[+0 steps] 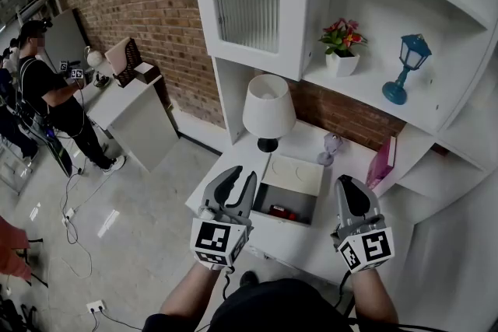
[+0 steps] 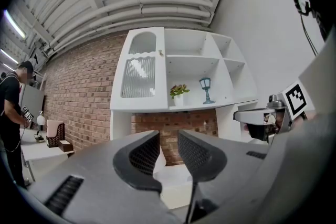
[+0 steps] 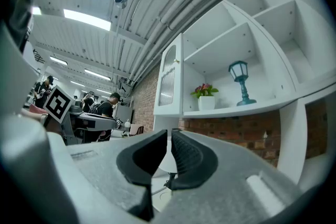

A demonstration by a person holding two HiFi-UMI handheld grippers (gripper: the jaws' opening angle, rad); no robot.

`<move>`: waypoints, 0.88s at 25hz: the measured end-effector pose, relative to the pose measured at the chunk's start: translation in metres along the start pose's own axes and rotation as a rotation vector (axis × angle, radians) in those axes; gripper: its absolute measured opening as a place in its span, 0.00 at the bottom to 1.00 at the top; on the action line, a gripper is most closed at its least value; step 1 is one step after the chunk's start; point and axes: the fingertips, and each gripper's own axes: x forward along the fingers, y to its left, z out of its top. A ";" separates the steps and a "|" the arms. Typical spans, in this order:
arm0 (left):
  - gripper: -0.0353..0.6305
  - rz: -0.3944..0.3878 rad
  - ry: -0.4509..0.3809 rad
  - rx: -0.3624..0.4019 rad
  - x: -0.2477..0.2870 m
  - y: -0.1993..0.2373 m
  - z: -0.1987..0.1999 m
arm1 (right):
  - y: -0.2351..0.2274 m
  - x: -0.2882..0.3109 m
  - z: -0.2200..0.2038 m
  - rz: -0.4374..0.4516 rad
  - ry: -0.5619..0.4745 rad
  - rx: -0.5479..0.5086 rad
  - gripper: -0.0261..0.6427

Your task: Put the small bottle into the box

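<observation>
Head view, shelf unit (image 1: pixel 436 27): a white wall unit with a ribbed-glass door rose over the white desk (image 1: pixel 299 140). All three cameras caught it.
Person (image 1: pixel 50 93): dressed in black, stood at a far table by the brick wall. The right gripper view alone showed more people down the room.
Lamp (image 1: pixel 268 109): white shade on a dark base, standing on the desk just behind the box.
Box (image 1: pixel 294 175): white and open-topped, lying between the two grippers. Only the head view showed it.
Left gripper (image 1: pixel 238 179): held over the desk's front edge, jaws clenched on nothing, as its own view confirmed.
Right gripper (image 1: pixel 352 186): level with it across the box, jaws pressed together and empty.
Lantern (image 1: pixel 405 70): blue, on the shelf beside the potted flowers (image 1: pixel 341 43).
Small bottle: a small red item (image 1: pixel 282 211) lay inside the box, but whether it was the bottle could not be told.
</observation>
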 end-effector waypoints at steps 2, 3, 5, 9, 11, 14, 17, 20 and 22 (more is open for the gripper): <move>0.21 0.000 0.003 0.001 0.001 -0.001 -0.001 | 0.000 0.000 0.000 0.005 -0.004 0.001 0.06; 0.21 0.000 0.005 0.002 0.002 -0.001 -0.001 | -0.001 0.000 0.000 0.007 -0.007 0.003 0.06; 0.21 0.000 0.007 0.002 0.002 -0.002 -0.002 | -0.001 -0.001 0.000 0.008 -0.013 0.003 0.05; 0.21 0.002 0.011 0.006 0.005 -0.005 -0.003 | -0.004 -0.002 0.000 0.009 -0.016 0.005 0.05; 0.21 0.004 0.012 0.009 0.006 -0.007 -0.003 | -0.007 -0.002 -0.002 0.011 -0.018 0.012 0.05; 0.21 0.009 0.018 0.004 0.009 -0.009 -0.003 | -0.010 -0.002 -0.002 0.018 -0.019 0.014 0.05; 0.21 0.013 0.022 0.010 0.012 -0.012 -0.005 | -0.013 -0.002 -0.005 0.023 -0.013 0.005 0.05; 0.21 0.019 0.027 0.015 0.015 -0.016 -0.007 | -0.017 -0.002 -0.007 0.032 -0.011 -0.003 0.05; 0.21 0.023 0.030 0.018 0.018 -0.018 -0.007 | -0.021 -0.001 -0.009 0.040 -0.008 0.000 0.05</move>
